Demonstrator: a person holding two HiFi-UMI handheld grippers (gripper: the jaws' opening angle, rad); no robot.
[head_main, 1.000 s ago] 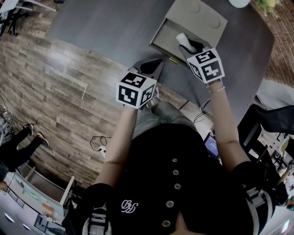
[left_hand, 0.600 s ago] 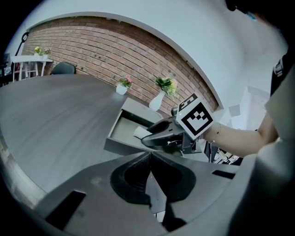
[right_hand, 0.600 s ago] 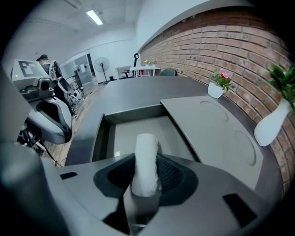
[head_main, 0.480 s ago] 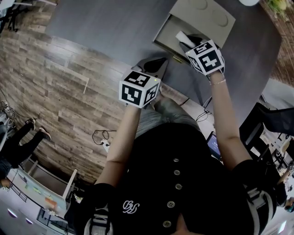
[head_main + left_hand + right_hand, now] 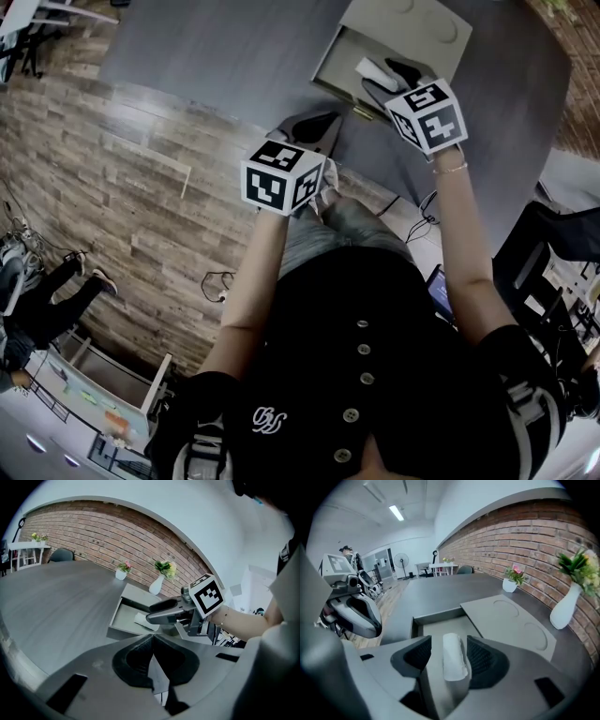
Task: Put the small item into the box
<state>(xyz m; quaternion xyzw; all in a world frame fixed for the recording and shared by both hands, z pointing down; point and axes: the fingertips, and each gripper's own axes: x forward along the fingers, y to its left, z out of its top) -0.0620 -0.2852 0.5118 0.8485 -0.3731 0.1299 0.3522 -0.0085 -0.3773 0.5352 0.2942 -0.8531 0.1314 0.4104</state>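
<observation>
Plainly white and soft-looking, the small item (image 5: 453, 656) is a short rolled cylinder, lighter than everything around it. It lies lengthwise between the jaws of the right gripper (image 5: 451, 654), which stand wide apart: a clear gap shows on the item's 9 o'clock side, and whether the other pad touches it I cannot tell. In the left gripper view the roll rests on the floor of the box (image 5: 437, 614), just under the right gripper's tips.

The box is a shallow grey tray with low walls, open on top, and holds nothing but the roll. A flat grey panel (image 5: 511, 620) with two round recesses adjoins it at 3 o'clock in the right gripper view. Both sit on a dark grey table (image 5: 234, 47), at about 1 o'clock in the head view.

The left gripper (image 5: 152, 651) hangs near the table's edge at 7 o'clock from the box, jaws pressed together with nothing between them.
</observation>
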